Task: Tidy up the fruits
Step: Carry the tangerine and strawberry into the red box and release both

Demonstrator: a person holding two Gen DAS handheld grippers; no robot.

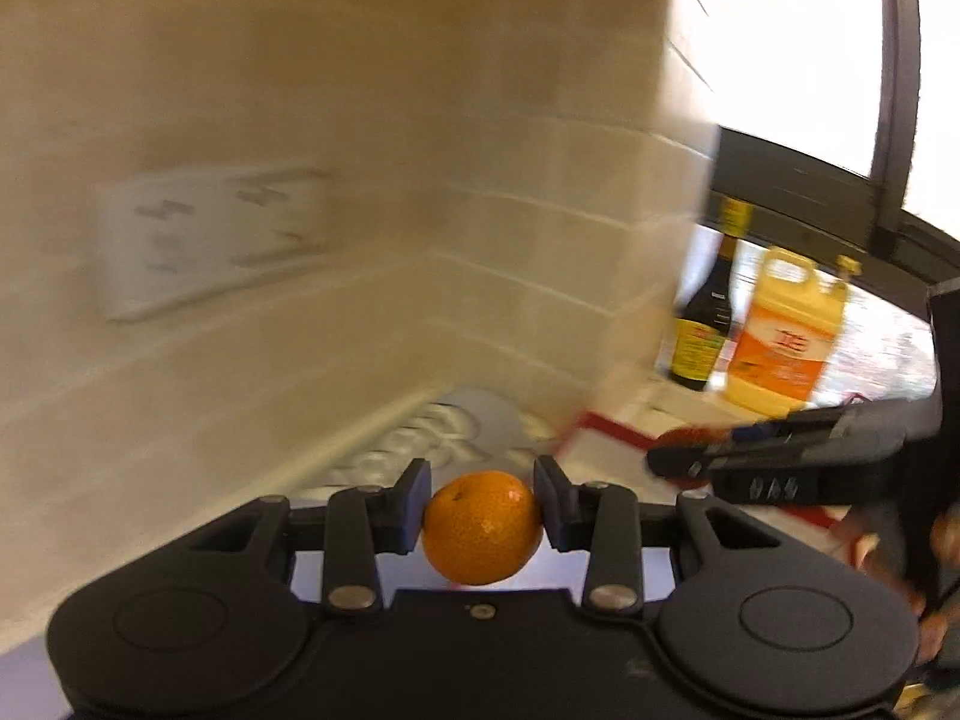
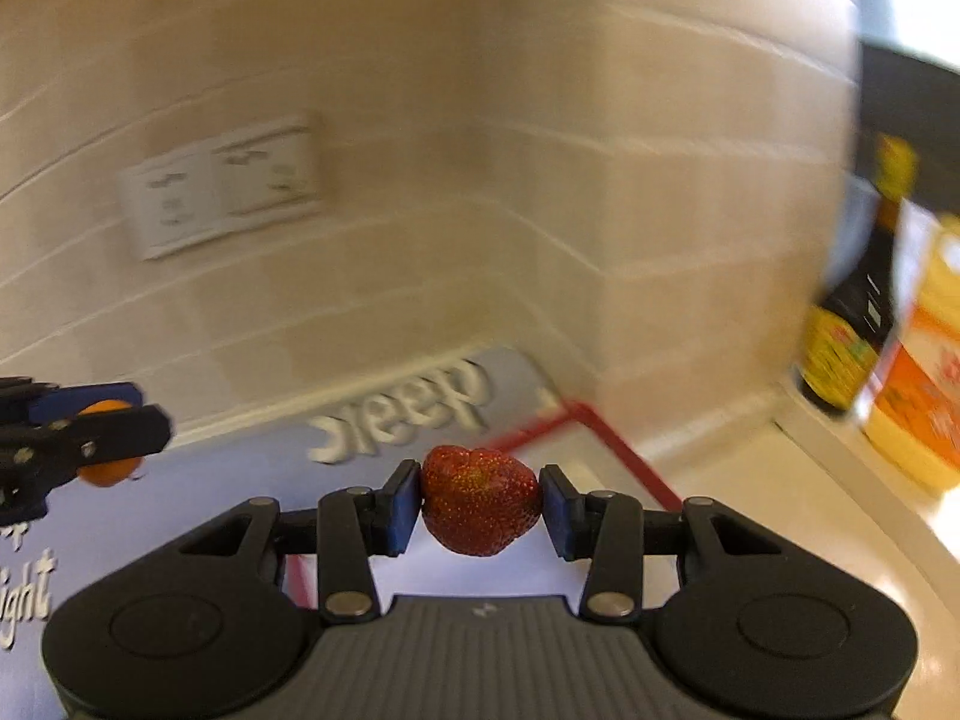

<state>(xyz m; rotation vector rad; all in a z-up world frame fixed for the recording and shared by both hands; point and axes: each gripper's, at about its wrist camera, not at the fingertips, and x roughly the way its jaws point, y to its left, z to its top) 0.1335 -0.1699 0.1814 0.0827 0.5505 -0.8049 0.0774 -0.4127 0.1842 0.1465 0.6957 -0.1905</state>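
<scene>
Left gripper (image 1: 482, 510) clamps an orange (image 1: 482, 529), raised off the surface (image 2: 750, 480). Right gripper (image 2: 480, 507) clamps a strawberry (image 2: 478, 501), raised too, nearer the dark bottle (image 2: 852, 336) than the orange. Frames blurred.

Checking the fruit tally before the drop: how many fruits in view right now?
2. An orange clamped in the left gripper, and a strawberry clamped in the right gripper. Both are held above the mat. Others may sit outside these blurred views.
</scene>
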